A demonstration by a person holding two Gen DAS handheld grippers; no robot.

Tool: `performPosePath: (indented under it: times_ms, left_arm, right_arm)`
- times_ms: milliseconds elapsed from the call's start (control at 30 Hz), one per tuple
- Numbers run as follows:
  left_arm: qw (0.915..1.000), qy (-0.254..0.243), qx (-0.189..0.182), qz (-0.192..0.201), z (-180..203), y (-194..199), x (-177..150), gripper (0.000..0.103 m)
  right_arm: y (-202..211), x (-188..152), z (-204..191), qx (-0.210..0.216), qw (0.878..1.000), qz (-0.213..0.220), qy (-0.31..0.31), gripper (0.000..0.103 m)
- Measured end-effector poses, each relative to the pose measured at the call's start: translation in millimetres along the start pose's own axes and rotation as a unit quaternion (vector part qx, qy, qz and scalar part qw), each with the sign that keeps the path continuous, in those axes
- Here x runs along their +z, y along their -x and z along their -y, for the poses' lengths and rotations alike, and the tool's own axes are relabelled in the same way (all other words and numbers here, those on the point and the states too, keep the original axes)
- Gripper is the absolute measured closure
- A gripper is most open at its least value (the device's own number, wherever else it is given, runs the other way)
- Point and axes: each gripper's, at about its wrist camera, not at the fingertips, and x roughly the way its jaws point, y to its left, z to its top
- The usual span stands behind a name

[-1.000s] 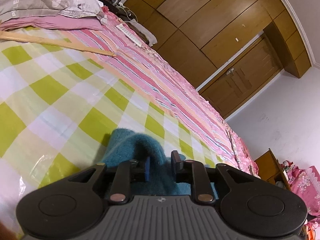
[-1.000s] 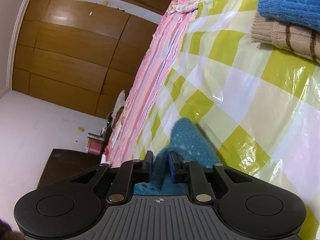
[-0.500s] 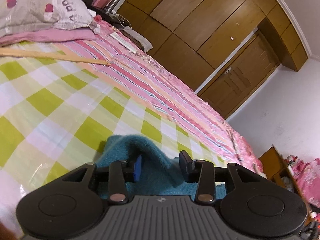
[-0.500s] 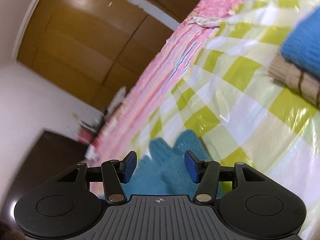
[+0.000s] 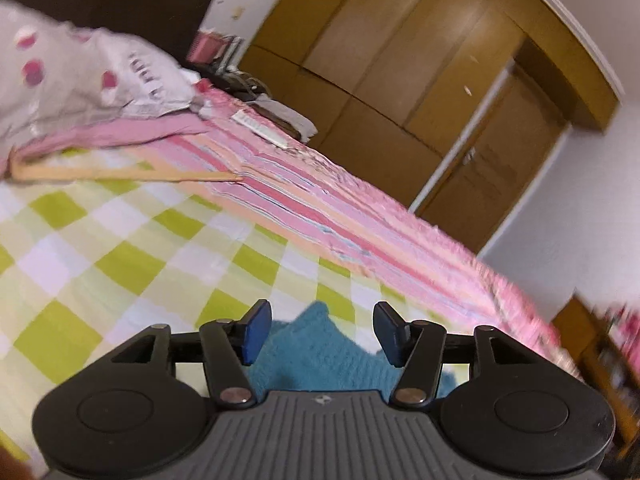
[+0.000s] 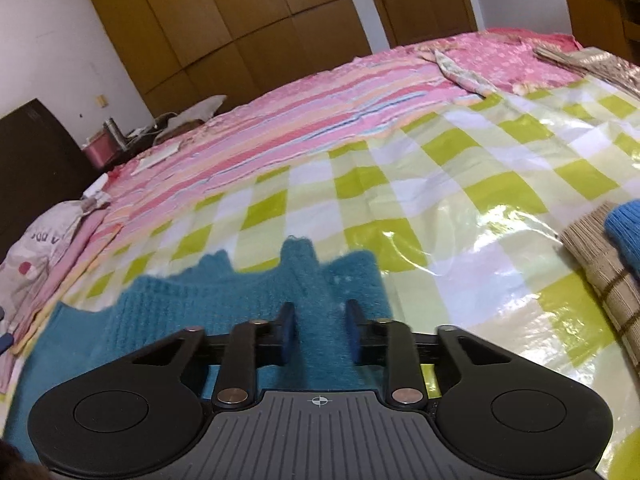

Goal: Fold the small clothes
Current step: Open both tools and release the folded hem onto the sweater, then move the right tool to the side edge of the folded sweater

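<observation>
Both grippers have just let go: 1 s ago each was pinched on a raised ridge of the teal knit, half a sec ago the jaws were parting, and now both stand apart w/ nothing between them. Left gripper (image 5: 320, 330) is spread wide, teal knit garment (image 5: 320, 356) lying flat just below & ahead of its fingertips, not touched. Right gripper (image 6: 320, 328) is parted less, fingers straddling the garment (image 6: 248, 300) from above; can't tell if the pads graze the fabric, but they aren't squeezing it. In the right view the knit spreads out to the left of the fingers on the green-check plastic sheet (image 6: 460, 208), its far edge jagged w/ a couple of peaks poking up. Off to the right of those fingers, well apart, sits a folded stack (image 6: 600, 256), tan striped piece under a blue one. Judgement: a fold was just laid down & released; next prob. a re-grip for another fold or smoothing. The uneven edge may need tidying.
</observation>
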Motion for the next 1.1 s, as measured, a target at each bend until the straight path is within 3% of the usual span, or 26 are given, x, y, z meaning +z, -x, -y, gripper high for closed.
performPosePath:
  times_ms: [100,267,367,600,867,933,1100]
  left_arm:
    - [0.9989,-0.047,0.005,-0.009,15,-3,-10,0.043]
    - [0.9962,-0.085,-0.006,-0.020,29,-6,-20,0.043]
    - [0.9932,-0.111,0.014,-0.031,33,-15,-30,0.043]
    - [0.9912,-0.116,0.038,-0.052,26,-17,-41,0.047]
    - [0.9898,-0.131,0.046,-0.031,32,13,-42,0.047]
    - [0.9891,-0.138,0.047,-0.023,34,23,-45,0.047]
    - [0.9878,-0.141,0.052,-0.039,32,30,-57,0.047]
  right_arm:
    - [8,4,4,-0.001,1.000,0.007,-0.007,0.092]
    - [19,11,13,-0.005,0.999,0.023,-0.027,0.094]
    - [13,7,21,-0.015,0.999,0.017,-0.042,0.094]
    - [-1,0,23,-0.031,0.999,-0.001,-0.039,0.093]
    - [27,-1,22,0.000,0.998,0.009,-0.060,0.082]
    - [40,-5,21,0.007,0.998,0.017,-0.057,0.072]
    - [64,-21,27,0.032,0.996,0.021,-0.076,0.064]
